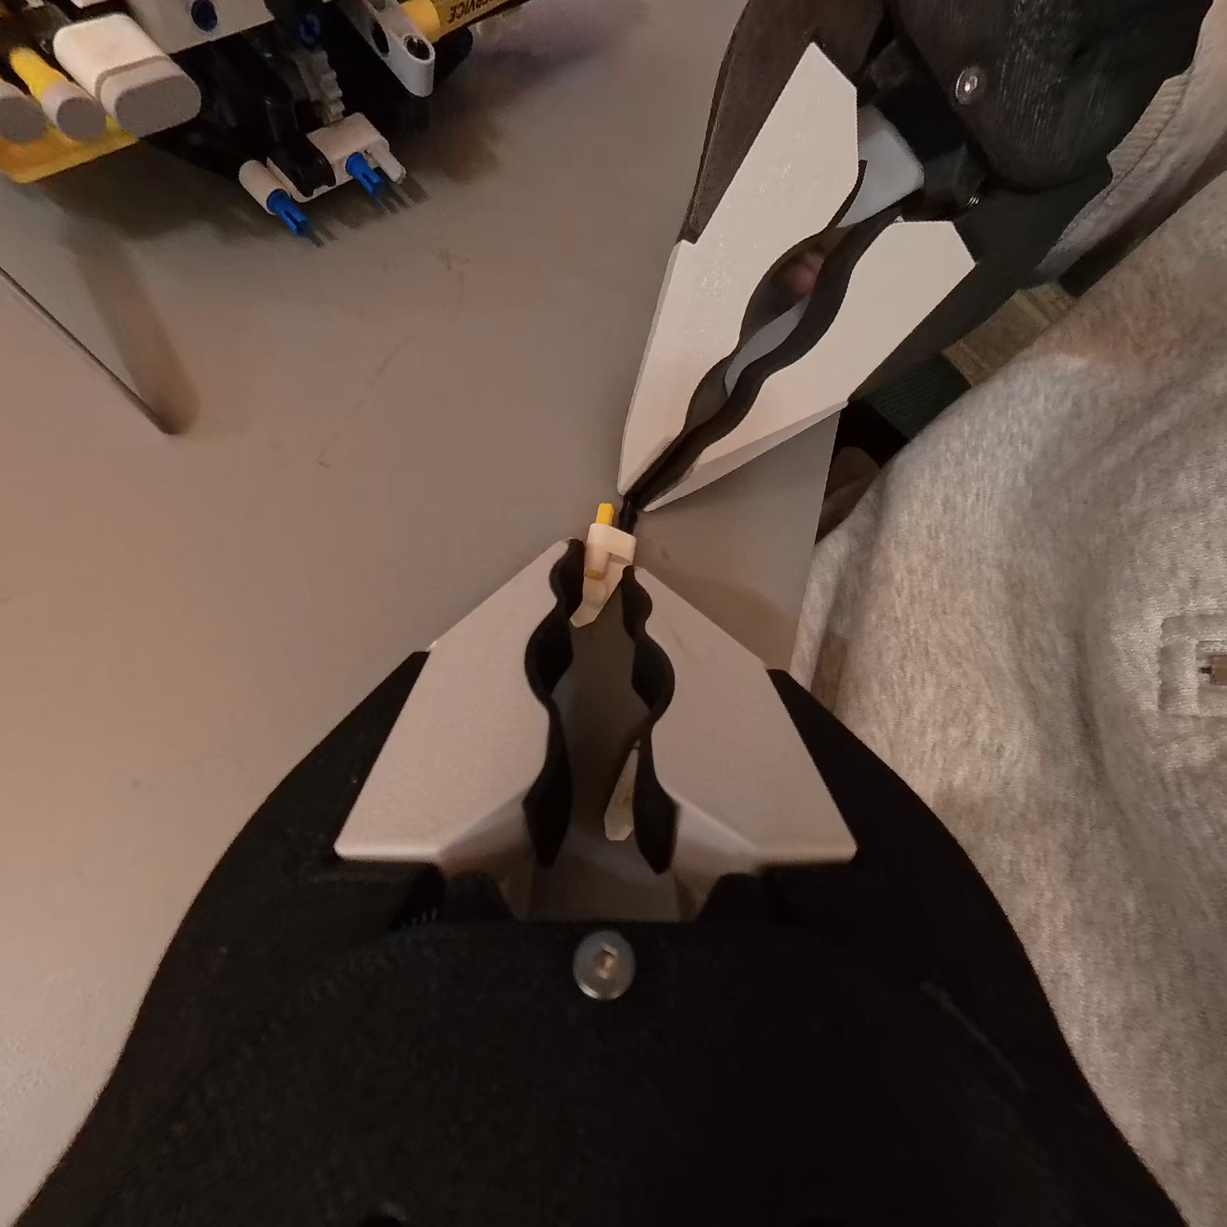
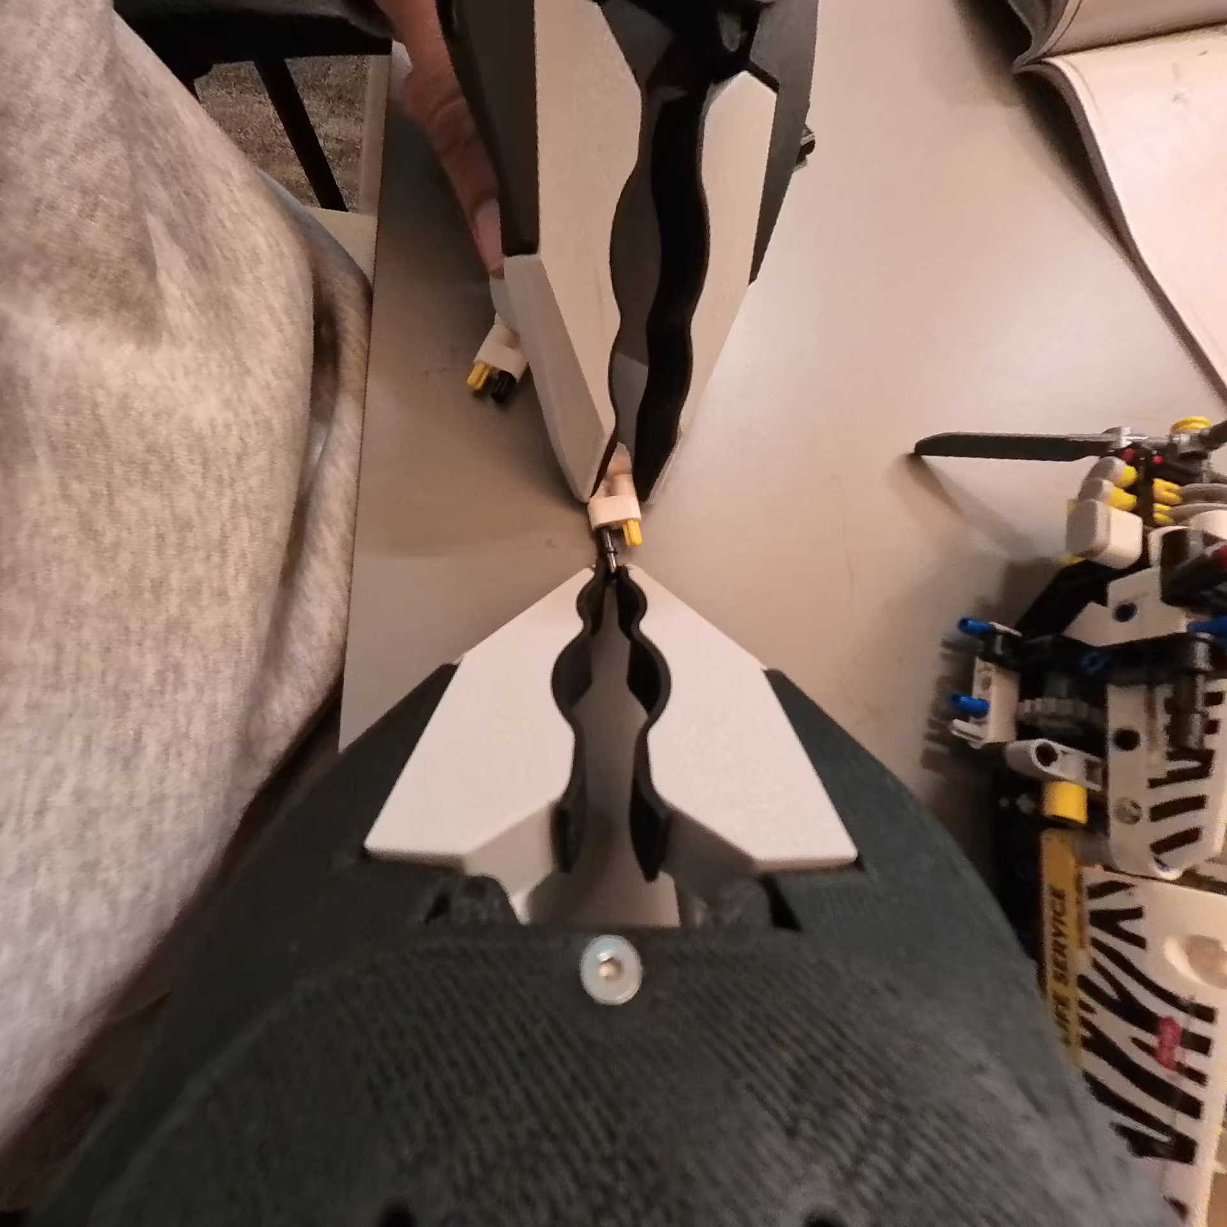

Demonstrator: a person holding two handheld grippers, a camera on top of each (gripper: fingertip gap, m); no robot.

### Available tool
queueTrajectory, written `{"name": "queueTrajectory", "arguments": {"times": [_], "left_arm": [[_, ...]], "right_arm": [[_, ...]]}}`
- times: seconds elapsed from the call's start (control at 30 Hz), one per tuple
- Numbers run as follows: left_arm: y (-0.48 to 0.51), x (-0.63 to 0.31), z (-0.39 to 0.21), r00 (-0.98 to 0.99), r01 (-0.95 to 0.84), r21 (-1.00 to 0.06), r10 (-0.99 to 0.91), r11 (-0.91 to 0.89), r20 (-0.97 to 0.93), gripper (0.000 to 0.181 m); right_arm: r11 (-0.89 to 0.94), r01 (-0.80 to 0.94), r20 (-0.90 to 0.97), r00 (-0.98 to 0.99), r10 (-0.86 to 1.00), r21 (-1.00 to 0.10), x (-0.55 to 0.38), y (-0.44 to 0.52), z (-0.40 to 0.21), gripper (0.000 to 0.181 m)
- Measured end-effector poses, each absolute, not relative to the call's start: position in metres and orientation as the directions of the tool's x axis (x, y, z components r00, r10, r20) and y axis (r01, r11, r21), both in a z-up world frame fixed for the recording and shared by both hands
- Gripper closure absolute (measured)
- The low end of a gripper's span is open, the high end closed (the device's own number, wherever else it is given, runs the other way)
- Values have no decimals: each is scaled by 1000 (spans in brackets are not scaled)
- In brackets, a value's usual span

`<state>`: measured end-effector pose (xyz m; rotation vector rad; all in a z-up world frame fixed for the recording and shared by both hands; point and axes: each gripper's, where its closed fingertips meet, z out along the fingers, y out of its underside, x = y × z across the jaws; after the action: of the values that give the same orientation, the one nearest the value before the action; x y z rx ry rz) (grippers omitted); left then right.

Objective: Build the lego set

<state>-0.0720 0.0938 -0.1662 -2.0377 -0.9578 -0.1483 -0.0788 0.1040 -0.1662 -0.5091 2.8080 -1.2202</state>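
Note:
My left gripper (image 1: 601, 564) is shut on a small white connector piece (image 1: 612, 546) with a yellow pin (image 1: 604, 512) sticking out of it. My right gripper (image 1: 632, 494) faces it tip to tip, shut on a black pin (image 1: 627, 516) whose free end sits at the white piece. In the right wrist view my right gripper (image 2: 608, 576) holds the black pin (image 2: 609, 554) against the white piece (image 2: 614, 508), which the left gripper (image 2: 619, 473) grips from above. The partly built white, black and yellow model (image 2: 1129, 730) stands at the right.
A second small white piece with yellow and black pins (image 2: 498, 372) lies on the grey table (image 2: 830, 398) beside the left gripper. An open booklet (image 2: 1162, 166) lies at the far right. The model (image 1: 265, 99) also shows at top left. A person's grey sweater (image 1: 1029, 664) is at the table edge. Both grippers' tips are close together, under 4 cm apart.

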Motion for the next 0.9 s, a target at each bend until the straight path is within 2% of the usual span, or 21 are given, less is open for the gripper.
{"name": "queueTrajectory", "arguments": {"times": [0.43,0.9], "left_arm": [[94,-72,-166,701,674,-655,576,-342,421,171],[94,-72,-166,704,668,-658,581,-347,408,171]], "right_arm": [[628,-233,62,-957,-283,-742,-79,102,-164,180],[683,-345,178,-936,-304,-644,-79,101,-166,180]]}}
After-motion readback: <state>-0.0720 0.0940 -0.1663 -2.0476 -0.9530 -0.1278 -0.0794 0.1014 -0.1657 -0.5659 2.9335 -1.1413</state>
